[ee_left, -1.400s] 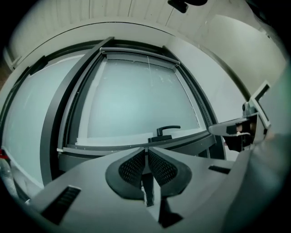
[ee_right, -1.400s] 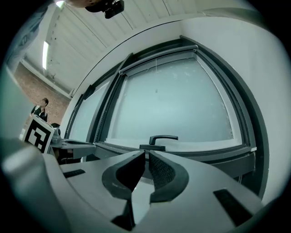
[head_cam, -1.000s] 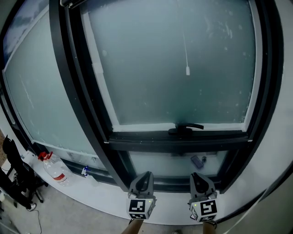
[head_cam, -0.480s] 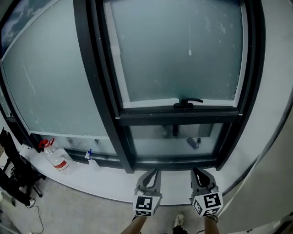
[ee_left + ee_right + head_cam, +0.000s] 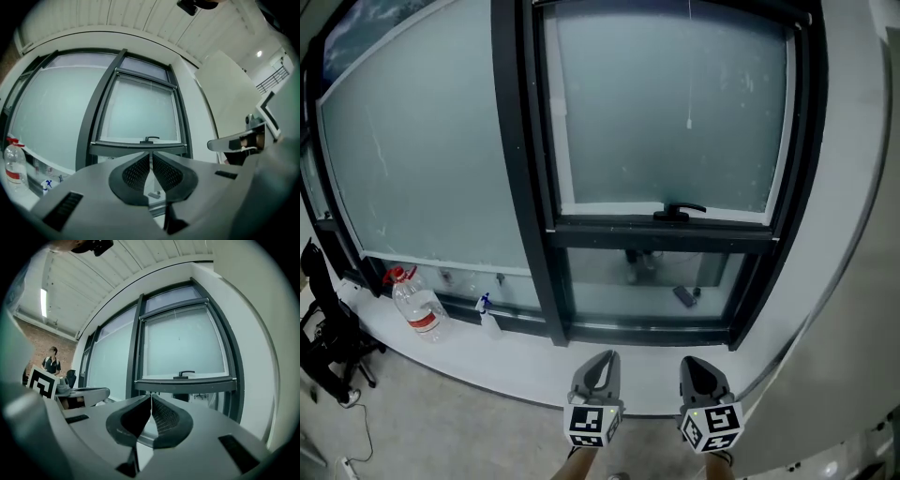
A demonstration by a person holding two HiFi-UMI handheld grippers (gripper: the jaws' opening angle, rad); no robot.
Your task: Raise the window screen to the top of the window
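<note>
1. We hold the left gripper (image 5: 602, 357) and the right gripper (image 5: 695, 362) side by side, low in the head view. They are on our side of the white sill (image 5: 534, 364) and well apart from the window (image 5: 670, 169).
2. On each gripper the jaws are pressed together, with nothing between them.
3. The window's black handle (image 5: 678, 213) sits on the dark crossbar between the frosted upper pane and the clearer lower pane.
4. A thin cord (image 5: 689, 123) with a white end hangs down the middle of the upper pane. We cannot tell the window screen from the frosted glass.
5. A water bottle (image 5: 414, 305) with a red cap and a small spray bottle (image 5: 487, 317) stand towards the sill's left end.
</note>
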